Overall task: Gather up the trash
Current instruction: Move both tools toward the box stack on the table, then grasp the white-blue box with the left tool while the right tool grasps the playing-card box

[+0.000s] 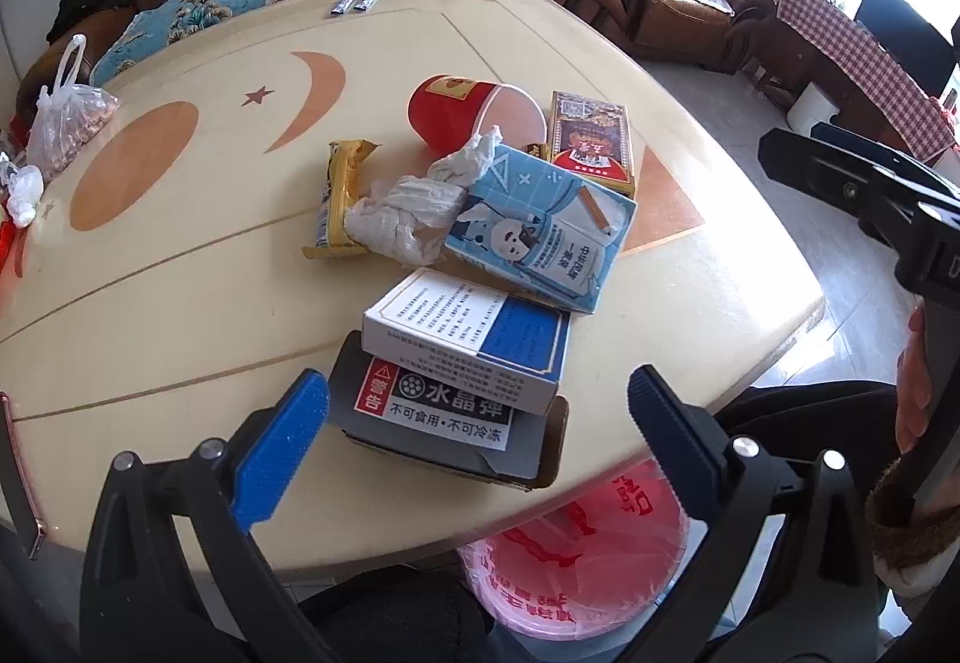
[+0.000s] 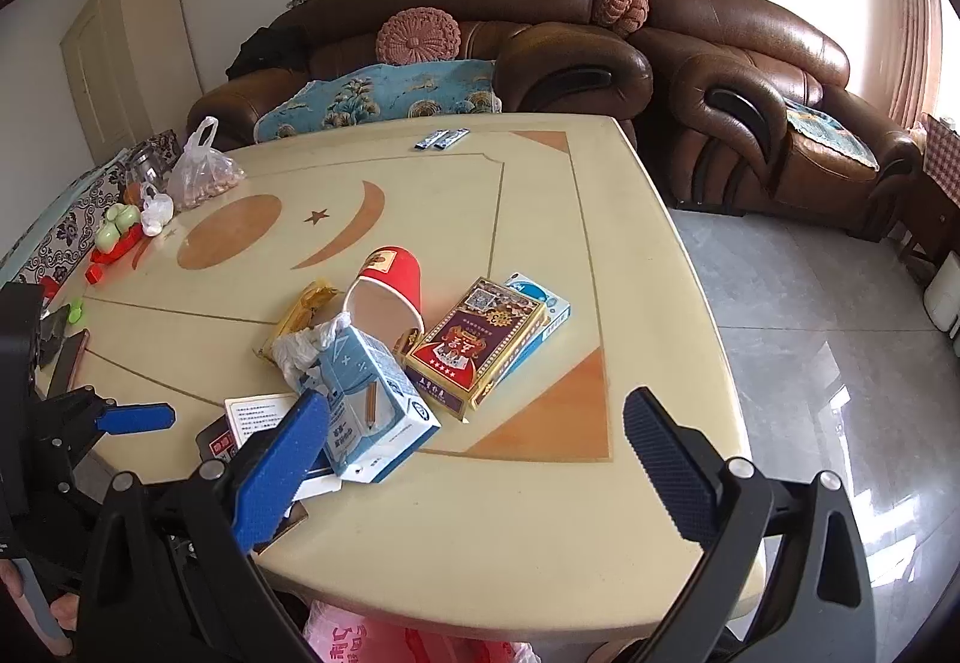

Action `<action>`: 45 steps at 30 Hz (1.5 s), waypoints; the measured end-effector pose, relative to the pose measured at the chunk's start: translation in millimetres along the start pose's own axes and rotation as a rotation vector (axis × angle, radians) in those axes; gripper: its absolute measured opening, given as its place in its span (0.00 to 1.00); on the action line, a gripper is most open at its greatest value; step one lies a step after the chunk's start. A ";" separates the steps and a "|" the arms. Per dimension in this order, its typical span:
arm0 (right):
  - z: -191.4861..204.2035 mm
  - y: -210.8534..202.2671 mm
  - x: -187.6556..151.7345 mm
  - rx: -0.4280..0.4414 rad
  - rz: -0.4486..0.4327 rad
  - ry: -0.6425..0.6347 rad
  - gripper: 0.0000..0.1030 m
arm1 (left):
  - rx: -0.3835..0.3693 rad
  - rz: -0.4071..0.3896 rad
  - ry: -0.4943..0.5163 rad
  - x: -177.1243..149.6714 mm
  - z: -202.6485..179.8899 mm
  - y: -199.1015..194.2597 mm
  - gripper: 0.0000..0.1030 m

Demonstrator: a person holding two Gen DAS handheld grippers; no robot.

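Crowding the near edge of the cream table (image 1: 180,303) is one heap of trash: one red paper cup (image 1: 462,114) tipped on its side with its mouth toward the near right corner, one yellow snack wrapper (image 1: 342,195) lying lengthwise from far edge to near edge, one crumpled white tissue (image 1: 414,213), one light-blue milk carton (image 1: 540,231) on its side, one maroon card box (image 1: 591,141) with one pale-blue box (image 2: 540,315) under it, and one white-and-blue box (image 1: 468,339) stacked on one grey warning-label box (image 1: 444,423) right at the near edge. Two small sachets (image 1: 354,4) lie side by side at the far edge. One pink-lined bin (image 1: 576,543) stands on the floor below the near edge. The left claw (image 1: 480,411) is spread wide and empty, straddling the stacked boxes; the right claw (image 2: 474,447) is likewise wide and empty, by the carton.
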State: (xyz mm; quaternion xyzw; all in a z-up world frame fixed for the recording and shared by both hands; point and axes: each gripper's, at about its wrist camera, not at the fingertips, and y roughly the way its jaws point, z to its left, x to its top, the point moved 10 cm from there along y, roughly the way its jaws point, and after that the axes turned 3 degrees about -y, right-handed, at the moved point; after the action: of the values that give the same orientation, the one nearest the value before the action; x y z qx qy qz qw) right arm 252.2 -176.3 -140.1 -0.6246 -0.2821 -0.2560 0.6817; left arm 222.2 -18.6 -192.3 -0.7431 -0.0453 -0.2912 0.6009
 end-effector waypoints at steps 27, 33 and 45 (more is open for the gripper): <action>-19.3 143.8 17.5 -0.052 0.158 0.226 0.93 | -0.065 0.078 0.181 13.8 -0.9 61.7 0.95; -25.6 163.5 13.7 -0.081 0.193 0.271 0.93 | -0.071 0.095 0.193 18.5 -1.8 71.0 0.95; -27.6 174.1 7.3 -0.058 0.206 0.294 0.78 | -0.106 0.095 0.192 19.0 -4.7 77.2 0.95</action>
State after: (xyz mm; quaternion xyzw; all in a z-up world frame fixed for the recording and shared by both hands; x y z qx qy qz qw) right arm 381.3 -188.3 -259.7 -0.6254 -0.1064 -0.2817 0.7198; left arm 268.3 -49.4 -249.4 -0.7437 0.0632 -0.3344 0.5754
